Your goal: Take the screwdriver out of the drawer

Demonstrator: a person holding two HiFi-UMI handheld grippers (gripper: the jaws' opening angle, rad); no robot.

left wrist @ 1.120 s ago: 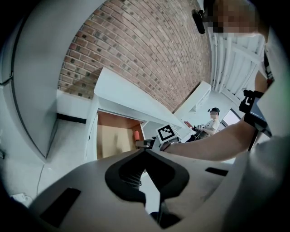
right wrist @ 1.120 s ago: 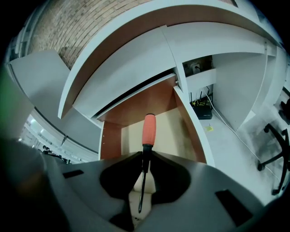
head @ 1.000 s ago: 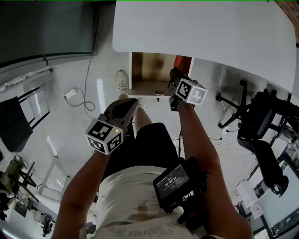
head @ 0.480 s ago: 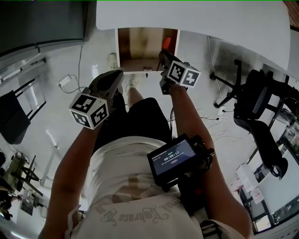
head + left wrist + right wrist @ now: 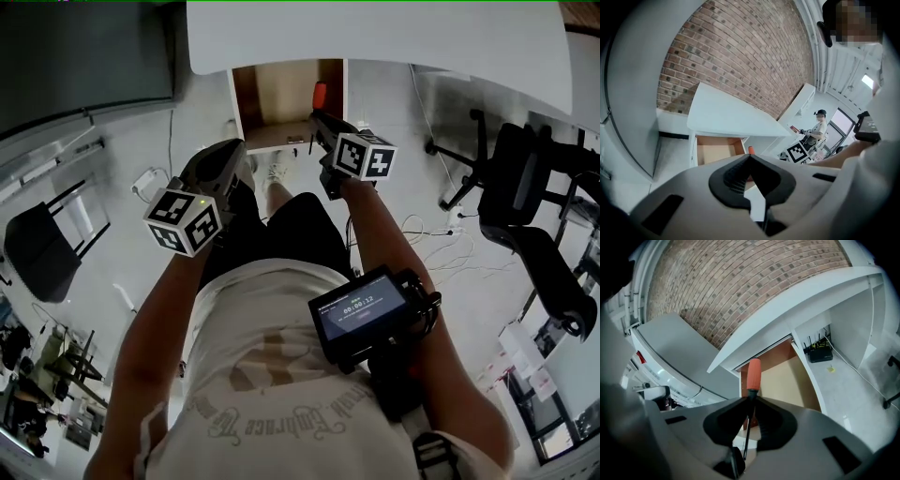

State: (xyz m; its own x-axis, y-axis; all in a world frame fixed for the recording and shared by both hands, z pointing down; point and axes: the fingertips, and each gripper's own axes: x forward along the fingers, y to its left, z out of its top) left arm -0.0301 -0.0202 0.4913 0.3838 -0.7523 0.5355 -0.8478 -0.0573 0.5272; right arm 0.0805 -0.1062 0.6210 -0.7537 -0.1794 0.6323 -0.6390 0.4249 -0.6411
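Note:
The screwdriver (image 5: 753, 373) has an orange handle and a thin dark shaft. My right gripper (image 5: 749, 409) is shut on the shaft, with the handle sticking out past the fingertips. In the head view the right gripper (image 5: 320, 125) holds the screwdriver (image 5: 320, 96) over the front of the open wooden drawer (image 5: 277, 96) under the white desk (image 5: 394, 42). My left gripper (image 5: 228, 157) hangs to the left of the drawer, above the person's knee, with nothing in it. In the left gripper view its jaws (image 5: 750, 159) meet at the tips, and the drawer (image 5: 715, 150) lies beyond.
A brick wall (image 5: 740, 282) stands behind the desk. Black office chairs (image 5: 525, 216) are to the right, a dark cabinet (image 5: 84, 56) to the left. Cables and a socket strip (image 5: 150, 178) lie on the white floor. A router (image 5: 820, 352) sits under the desk.
Both grippers have risen. The right one has lifted the screwdriver up from inside the drawer to its front edge.

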